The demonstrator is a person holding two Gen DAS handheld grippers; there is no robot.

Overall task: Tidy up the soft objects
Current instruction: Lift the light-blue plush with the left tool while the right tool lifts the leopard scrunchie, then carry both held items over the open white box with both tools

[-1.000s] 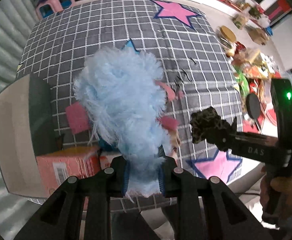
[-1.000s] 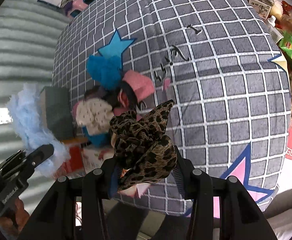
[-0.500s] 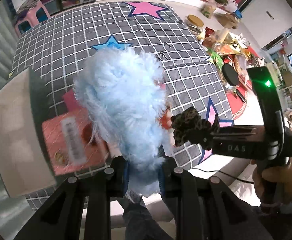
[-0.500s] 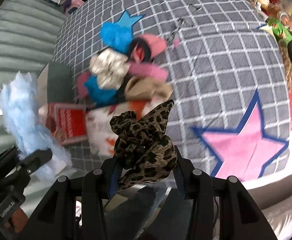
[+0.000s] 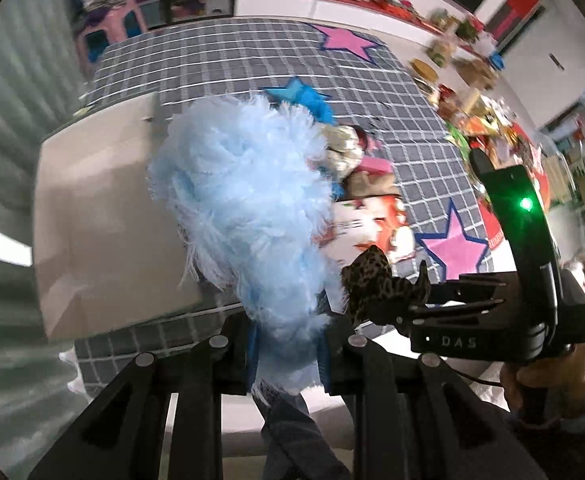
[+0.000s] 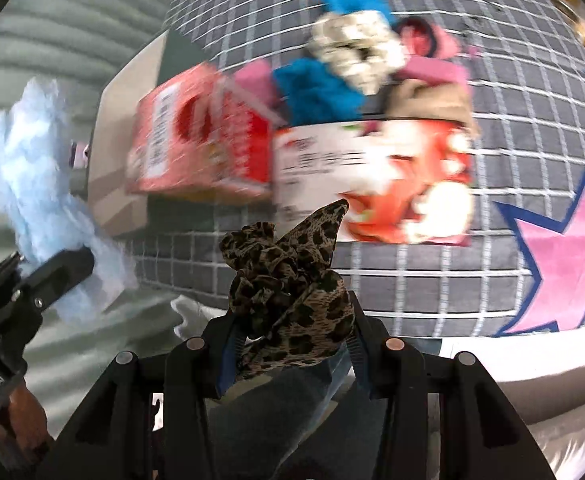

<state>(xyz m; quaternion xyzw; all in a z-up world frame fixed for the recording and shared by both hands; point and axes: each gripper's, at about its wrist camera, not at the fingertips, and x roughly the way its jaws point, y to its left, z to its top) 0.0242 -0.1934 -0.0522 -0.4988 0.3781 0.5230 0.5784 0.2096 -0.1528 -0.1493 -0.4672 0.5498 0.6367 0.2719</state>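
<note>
Above the near edge of the checked cloth [image 6: 412, 276], the left gripper [image 5: 286, 354] clamps a pale blue fluffy scrunchie [image 5: 248, 204], and the right gripper [image 6: 292, 344] clamps a leopard scrunchie [image 6: 288, 280]. Other soft pieces [image 6: 352, 52] lie heaped behind two cartons [image 6: 208, 140].

A fluffy pale-blue scrunchie [image 5: 248, 216] stands upright, pinched at its lower end in the left gripper [image 5: 288, 354]. A leopard-print scrunchie [image 6: 288, 276], bunched with one pointed tail up, is clamped in the right gripper [image 6: 292, 344]. On the checked bed cover [image 6: 532, 128] lies a blurred heap: bright blue [image 6: 316, 92], cream [image 6: 352, 48], pink [image 6: 432, 68] and tan [image 6: 428, 100] soft pieces, touching.
</note>
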